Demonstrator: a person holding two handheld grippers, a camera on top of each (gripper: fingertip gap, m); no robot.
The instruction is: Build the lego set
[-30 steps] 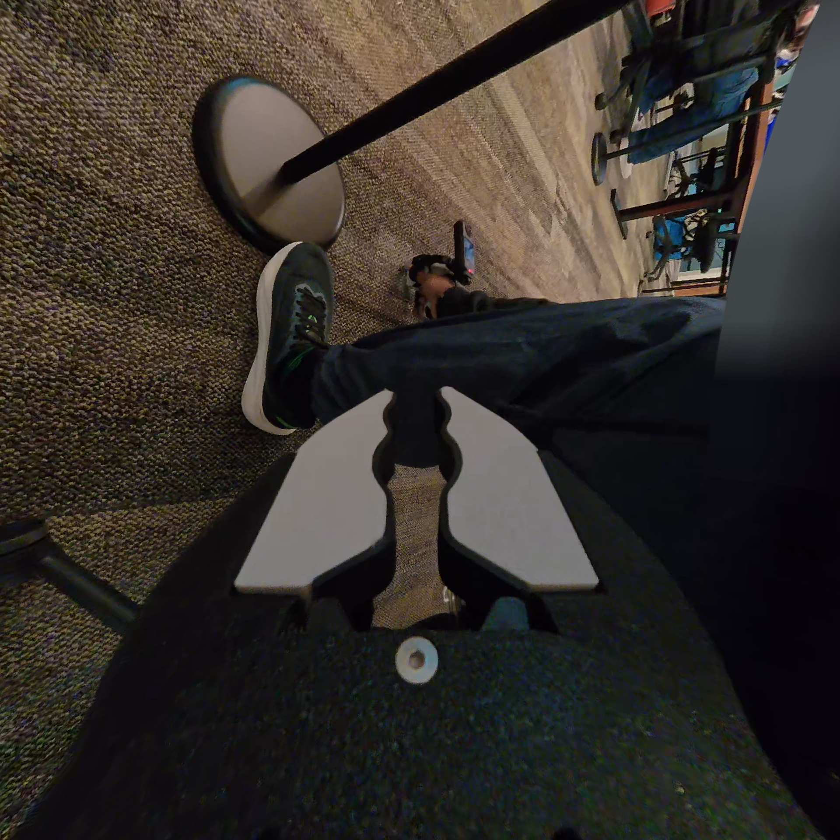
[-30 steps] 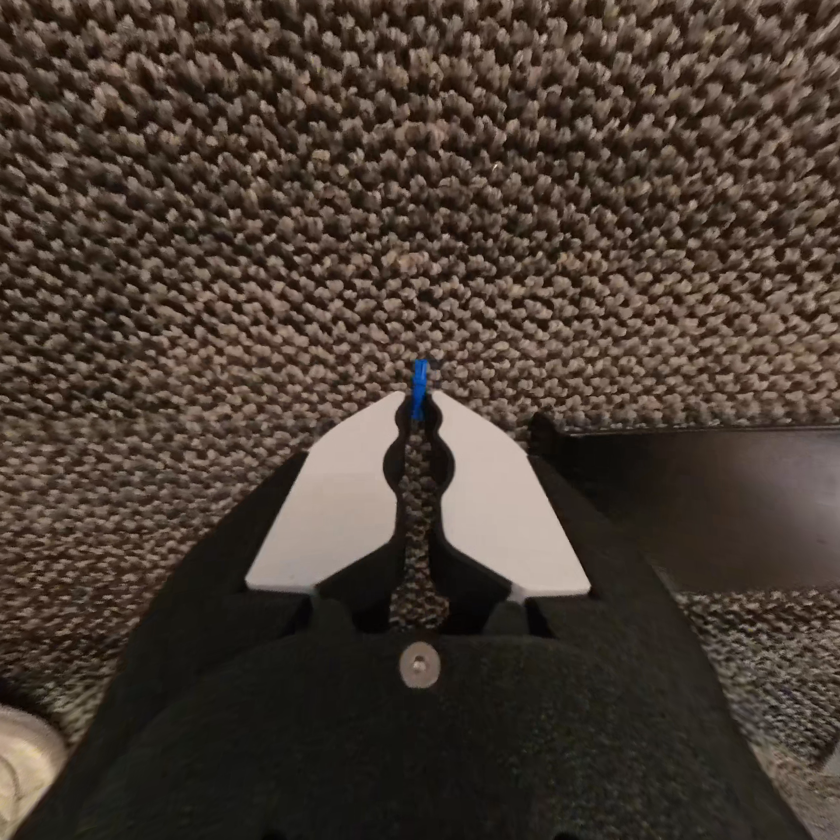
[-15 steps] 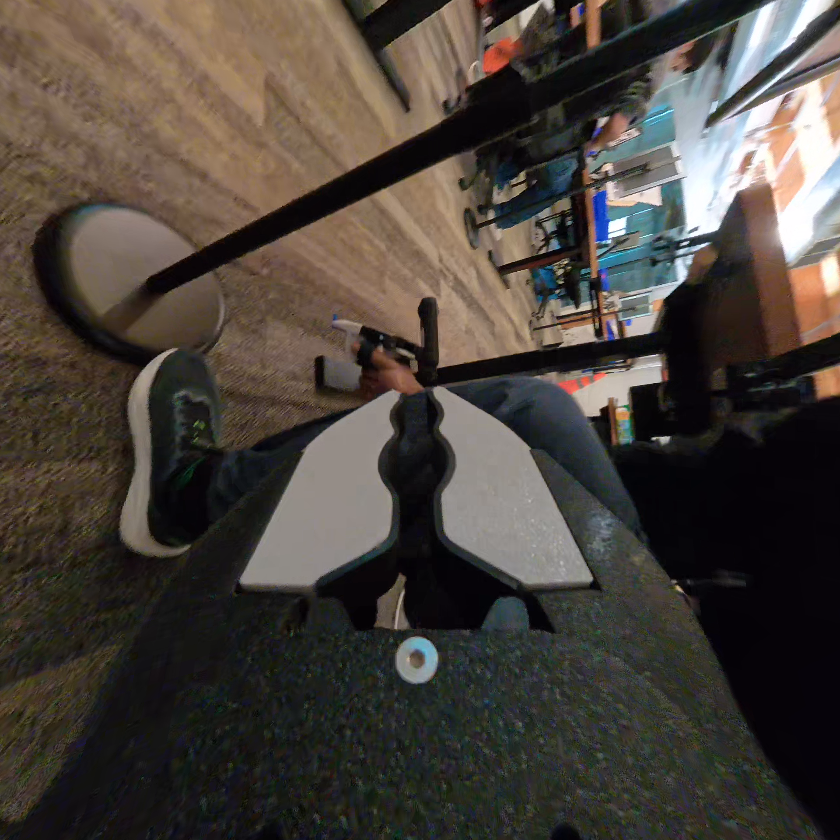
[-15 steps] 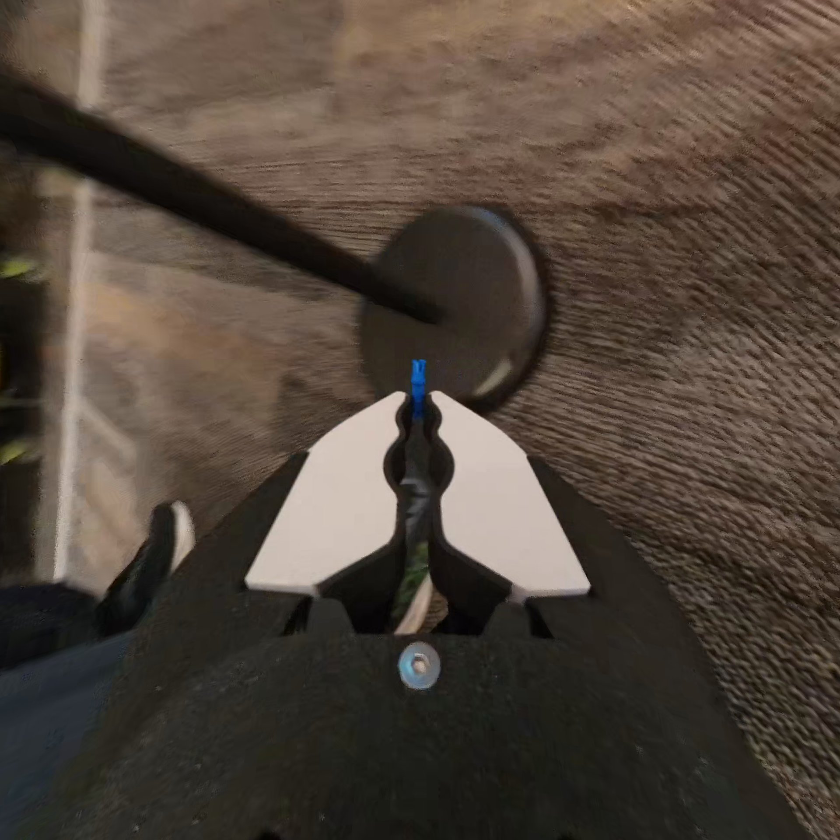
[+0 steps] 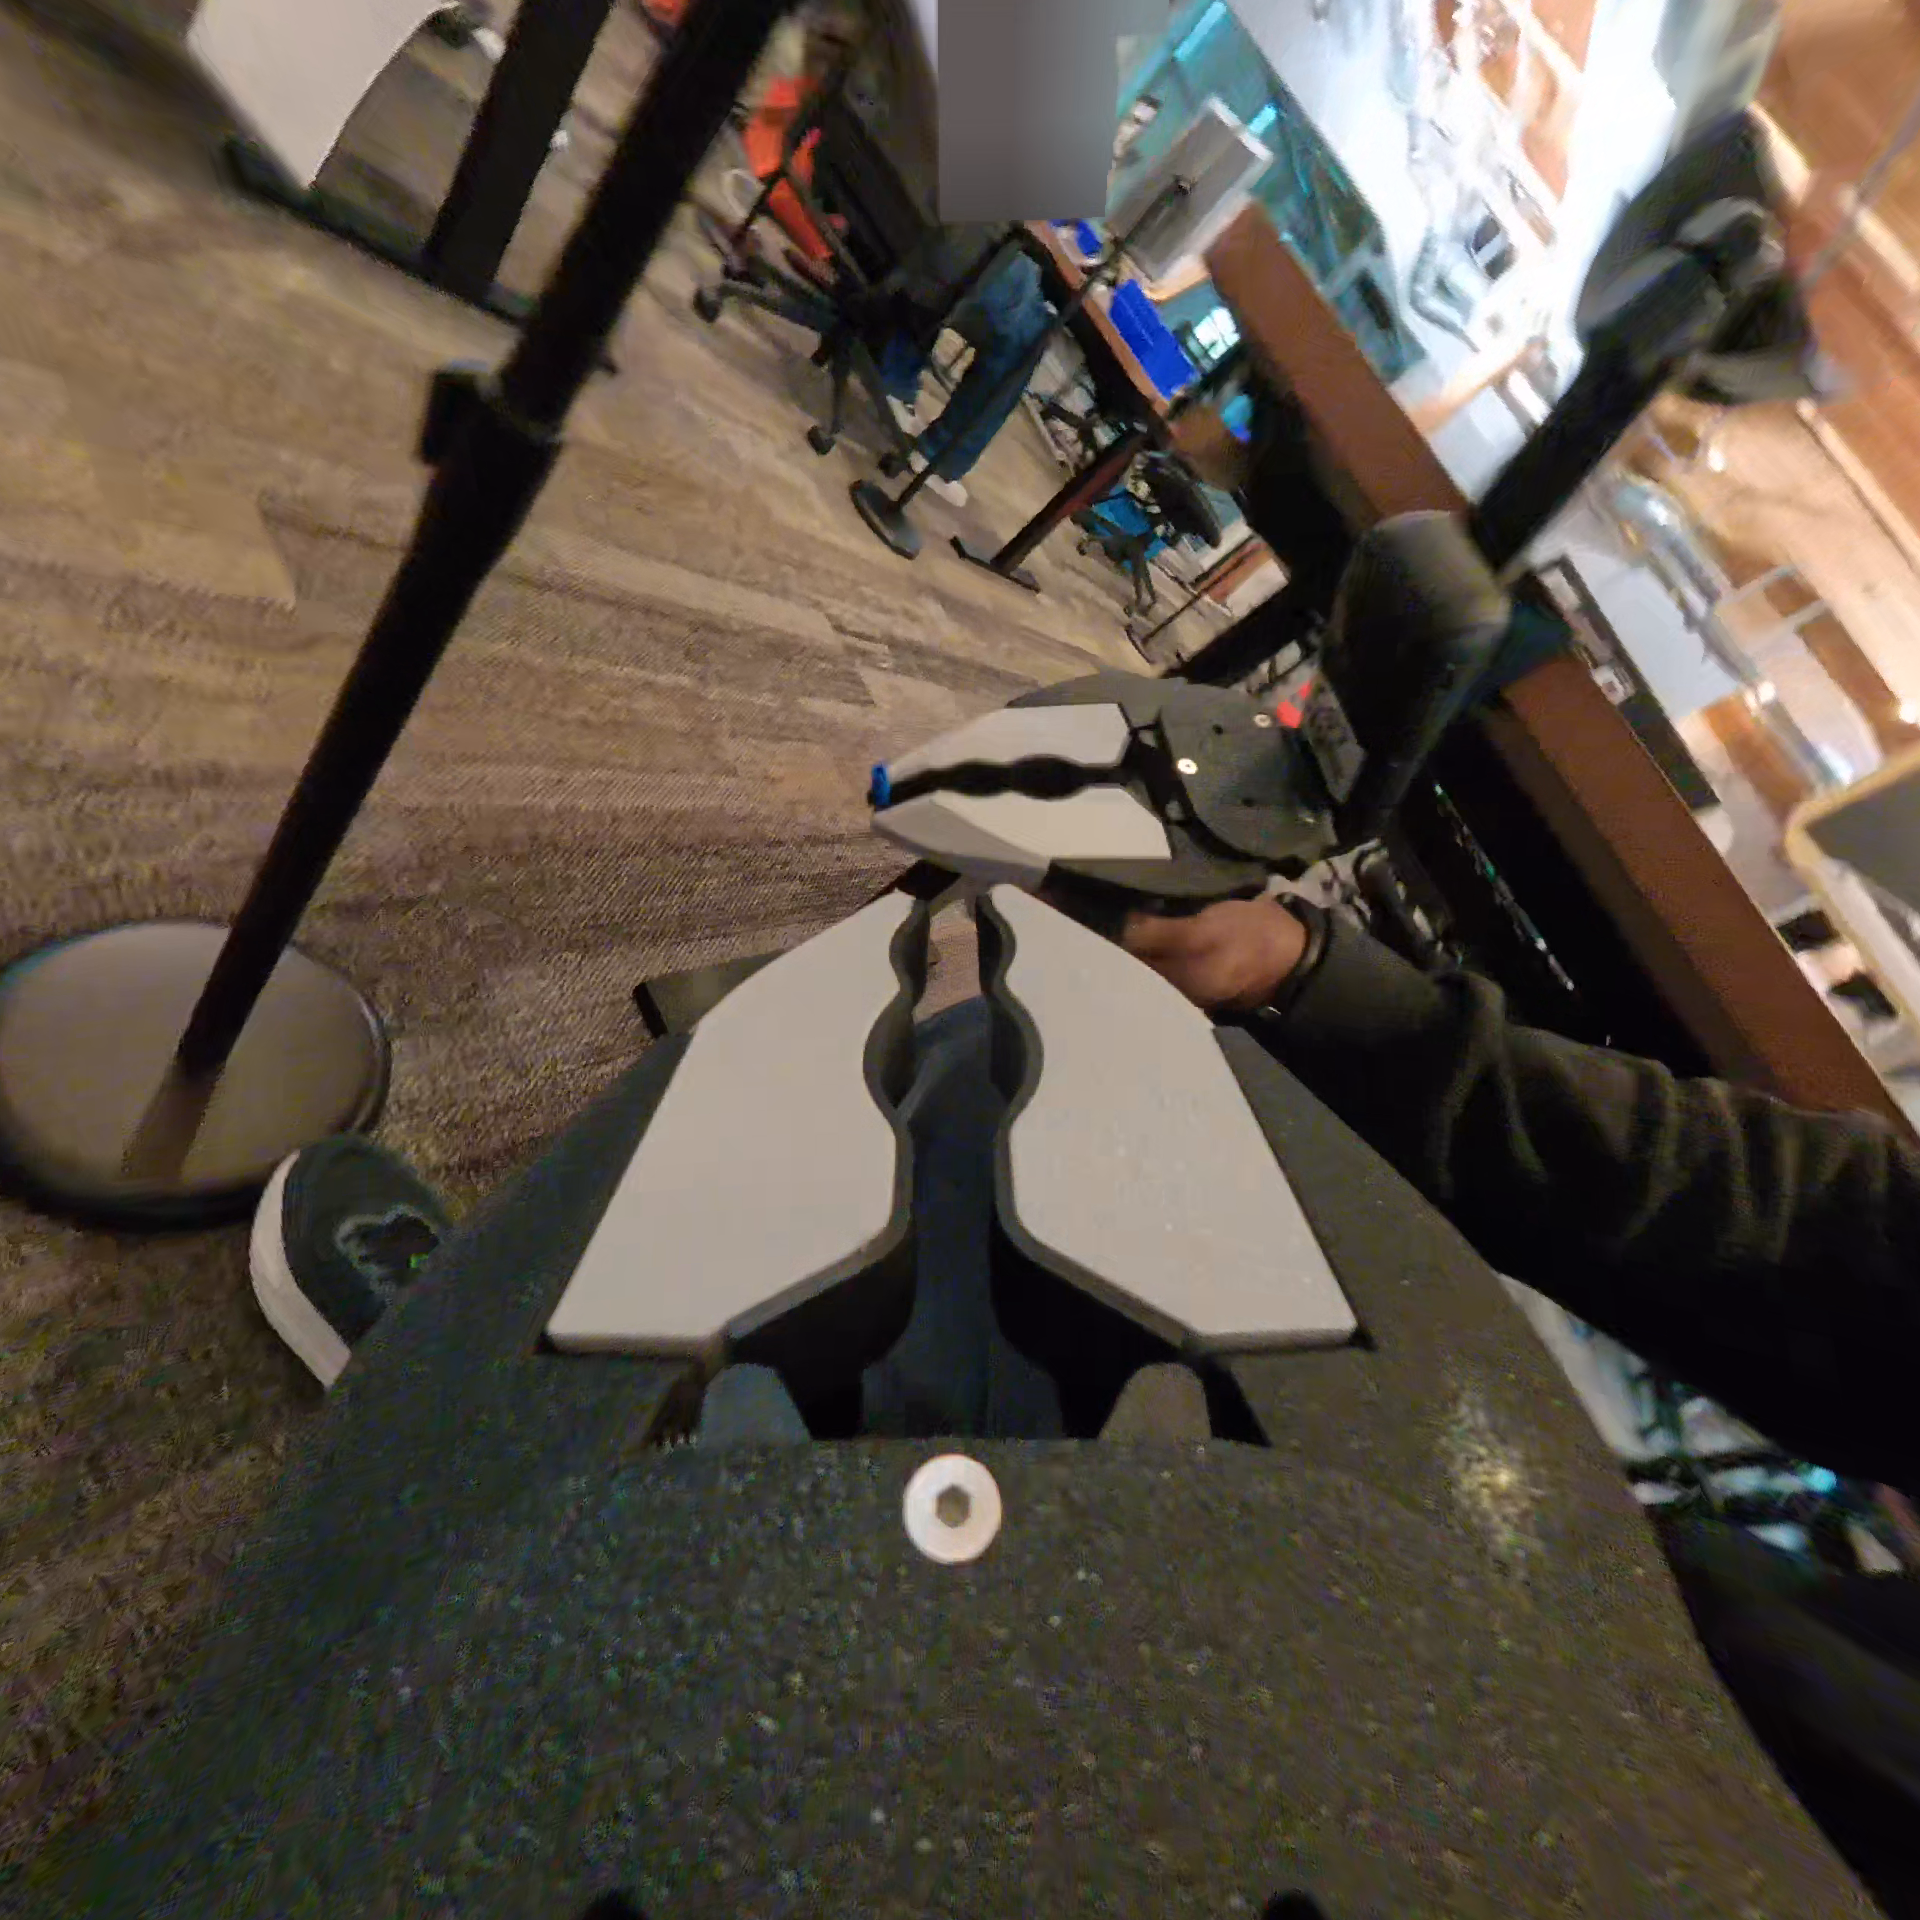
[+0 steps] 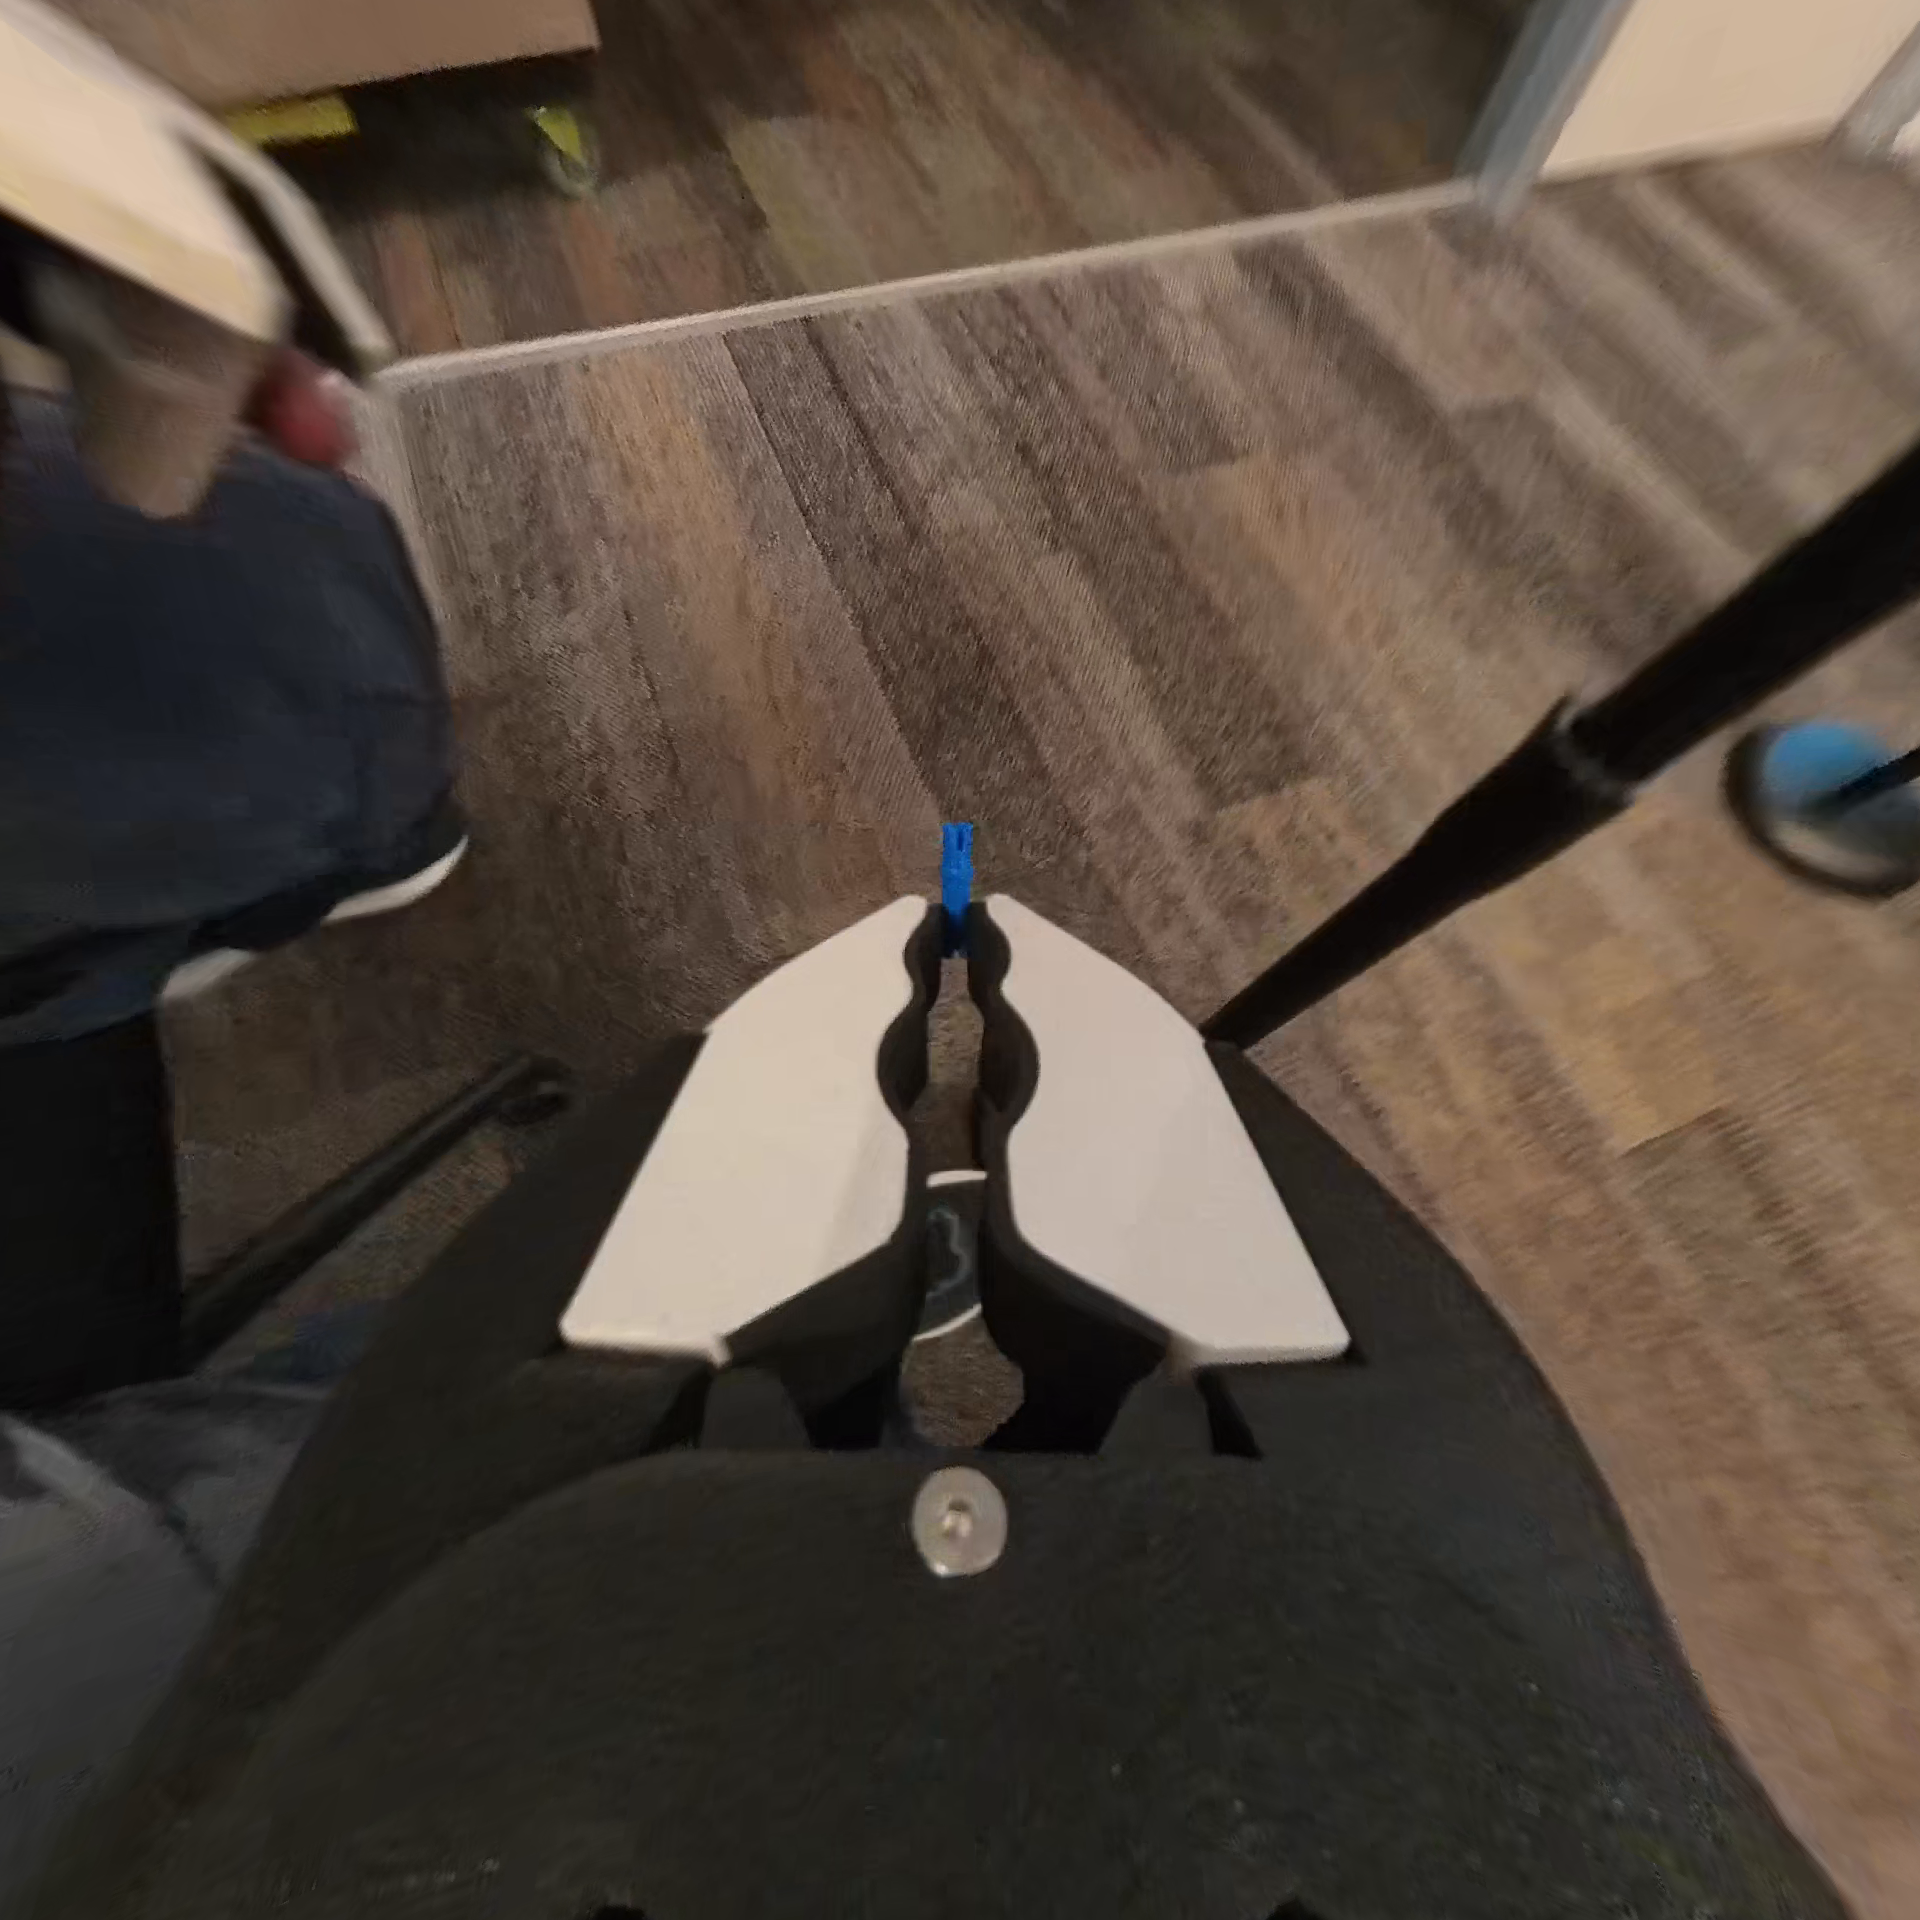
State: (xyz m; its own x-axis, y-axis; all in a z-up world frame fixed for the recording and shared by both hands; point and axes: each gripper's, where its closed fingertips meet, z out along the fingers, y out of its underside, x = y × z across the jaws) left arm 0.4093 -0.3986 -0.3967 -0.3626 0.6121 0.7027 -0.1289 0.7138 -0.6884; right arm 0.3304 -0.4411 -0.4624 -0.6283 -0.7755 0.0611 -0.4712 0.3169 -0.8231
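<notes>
Right tongs (image 6: 957, 902) pinch a small blue peg (image 6: 957, 868) at twelve o'clock; keep squeezing firmly. Left tongs (image 5: 948, 914) stand spread, empty.

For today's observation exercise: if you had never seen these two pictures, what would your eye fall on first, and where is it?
First, the small blue peg, bright against the brown carpet, pinched at the very tips of the right gripper. The left wrist view shows that gripper from the side, just ahead of the open, empty left gripper. A black pole slants up from a round base at left, beside a dark shoe.
</notes>
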